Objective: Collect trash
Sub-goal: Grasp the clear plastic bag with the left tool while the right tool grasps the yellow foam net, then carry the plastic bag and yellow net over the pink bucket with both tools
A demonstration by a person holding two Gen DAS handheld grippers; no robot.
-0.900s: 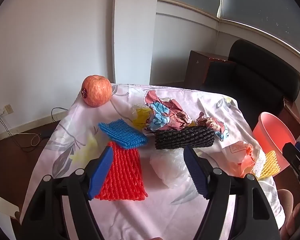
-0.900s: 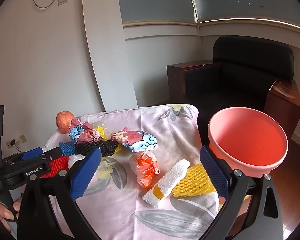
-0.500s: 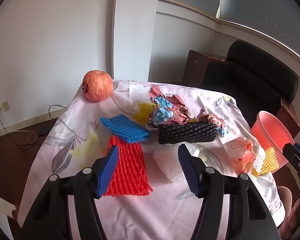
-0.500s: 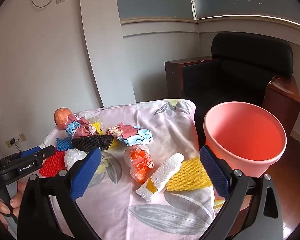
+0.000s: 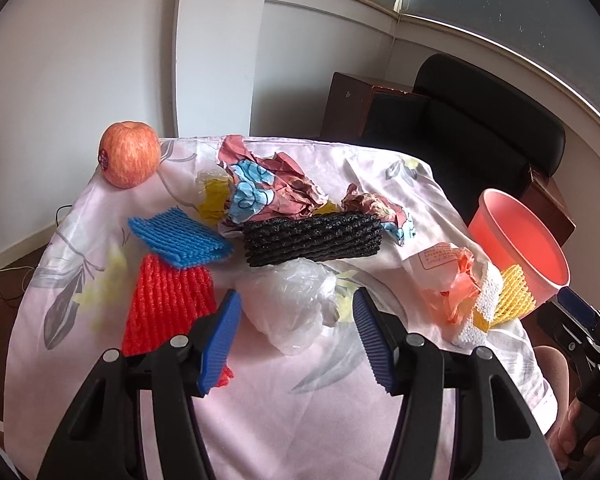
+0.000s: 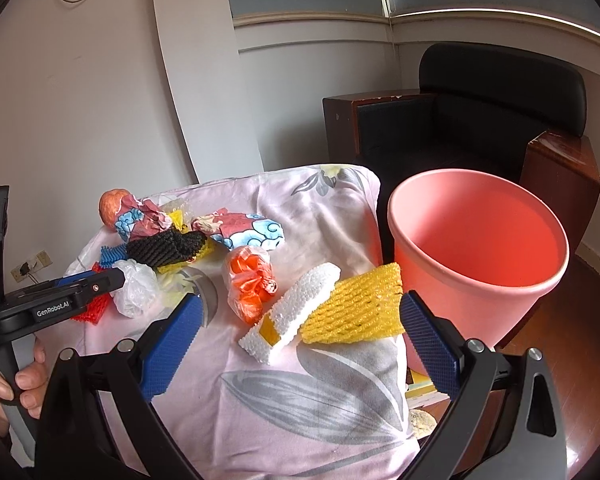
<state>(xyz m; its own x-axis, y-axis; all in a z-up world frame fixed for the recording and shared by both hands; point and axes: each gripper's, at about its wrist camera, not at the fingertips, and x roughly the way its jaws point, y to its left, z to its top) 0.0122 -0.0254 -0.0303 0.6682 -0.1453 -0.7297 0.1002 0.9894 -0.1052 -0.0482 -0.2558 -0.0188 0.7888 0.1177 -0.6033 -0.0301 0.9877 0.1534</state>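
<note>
Trash lies on a table under a pink flowered cloth (image 5: pixel 300 400). My left gripper (image 5: pixel 295 295) is open, its blue pads on either side of a crumpled white plastic bag (image 5: pixel 288 304) without touching it. Beyond the bag lie a black foam net (image 5: pixel 312 236), a blue one (image 5: pixel 180 238), a red one (image 5: pixel 166 304) and crumpled printed paper (image 5: pixel 268 188). My right gripper (image 6: pixel 300 300) is wide open over a white foam net (image 6: pixel 296 308) and a yellow foam net (image 6: pixel 356 308). An orange bag (image 6: pixel 250 284) lies left of them. A pink bin (image 6: pixel 476 280) stands beside the table's right edge.
An apple (image 5: pixel 129 154) sits at the far left corner of the table. A black armchair (image 6: pixel 460 120) with wooden sides stands behind the bin. A hand (image 6: pixel 24 384) holds the left gripper (image 6: pixel 96 286) at the left. Wall sockets and cables are low on the left wall.
My left gripper's pads have come closer together and now frame the white bag. The right gripper has moved in toward the white and yellow foam nets, still wide open.
</note>
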